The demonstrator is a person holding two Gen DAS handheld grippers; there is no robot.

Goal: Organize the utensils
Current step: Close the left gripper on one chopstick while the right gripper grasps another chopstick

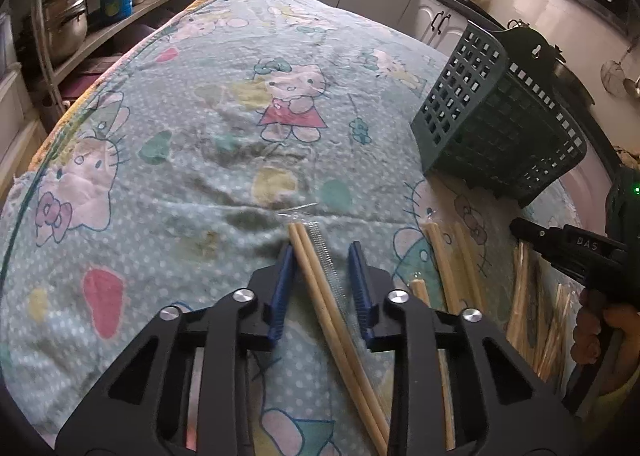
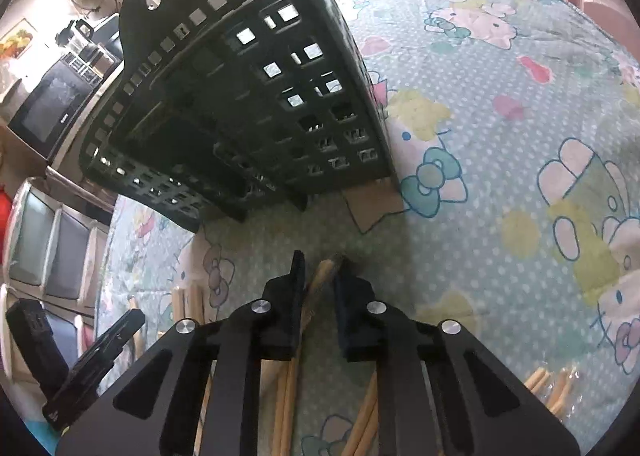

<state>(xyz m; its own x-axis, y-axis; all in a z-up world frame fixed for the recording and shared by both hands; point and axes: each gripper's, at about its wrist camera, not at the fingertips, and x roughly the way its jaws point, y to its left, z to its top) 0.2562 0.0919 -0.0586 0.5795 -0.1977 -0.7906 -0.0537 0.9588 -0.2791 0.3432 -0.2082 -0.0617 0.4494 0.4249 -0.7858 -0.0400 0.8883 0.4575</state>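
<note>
The left claw (image 1: 322,256) points down at a table covered by a cartoon-cat cloth (image 1: 224,128). A wrapped pair of chopsticks (image 1: 320,288) lies between its blue fingers (image 1: 285,280); the jaws stand narrowly apart, with a gap still showing on the right side, so the pads do not clearly press on it. The right claw (image 2: 320,272) has its dark jaws drawn close around another chopstick pair (image 2: 316,288), and appears to pinch it. More chopsticks (image 1: 440,252) lie scattered on the cloth nearby. A dark green perforated basket (image 2: 224,96) stands just beyond them.
</note>
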